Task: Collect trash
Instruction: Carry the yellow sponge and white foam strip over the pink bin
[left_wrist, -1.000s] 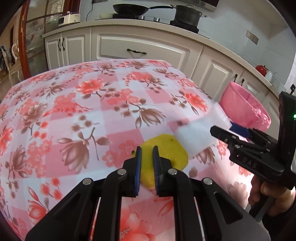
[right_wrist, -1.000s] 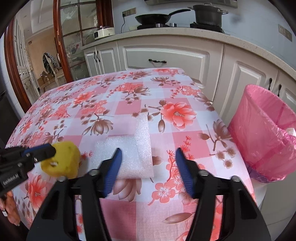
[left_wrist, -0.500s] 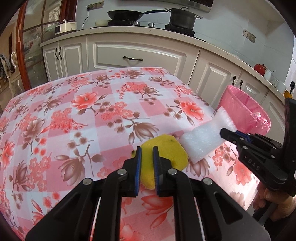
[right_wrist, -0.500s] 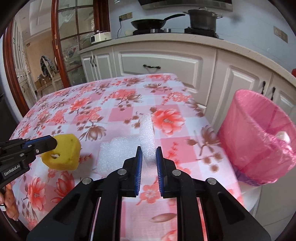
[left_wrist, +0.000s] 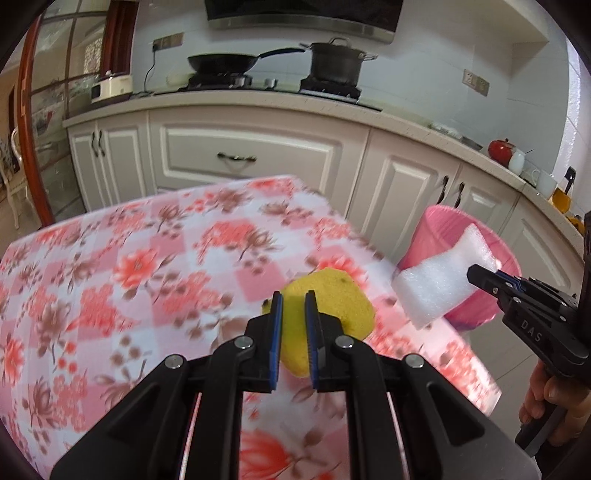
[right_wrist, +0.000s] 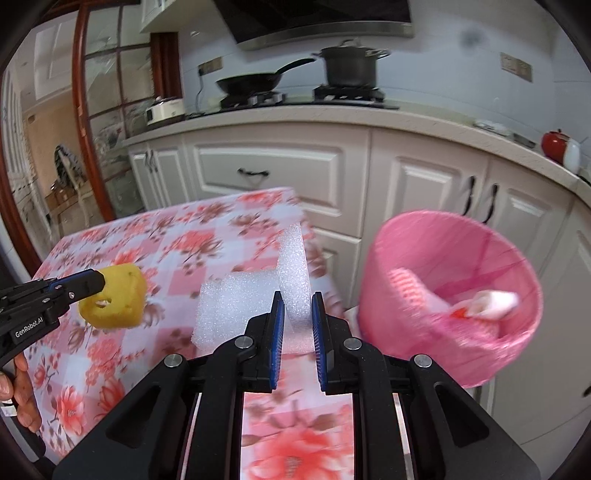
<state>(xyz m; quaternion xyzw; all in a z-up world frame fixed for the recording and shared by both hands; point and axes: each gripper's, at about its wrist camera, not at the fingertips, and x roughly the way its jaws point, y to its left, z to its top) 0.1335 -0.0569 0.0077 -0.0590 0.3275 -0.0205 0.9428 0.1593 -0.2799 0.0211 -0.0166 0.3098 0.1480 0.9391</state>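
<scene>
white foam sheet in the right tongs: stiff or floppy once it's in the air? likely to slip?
The white foam sheet looks soft: it folds where the right tongs pinch it. Yet the free end sticks out sideways without drooping, so it is probably light and springy rather than limp. Its coarse, porous surface makes slipping seem unlikely.

Cream cabinets (left_wrist: 255, 155) with dark handles run along the wall and turn the corner on the right, under a pale counter (right_wrist: 332, 114). On the hob sit a black pan (left_wrist: 221, 62) and a lidded pot (left_wrist: 334, 61) beneath a hood (left_wrist: 303, 16), against white wall tiles. At left, a red-brown wooden glazed door frame (right_wrist: 83, 110) opens to another room.
</scene>
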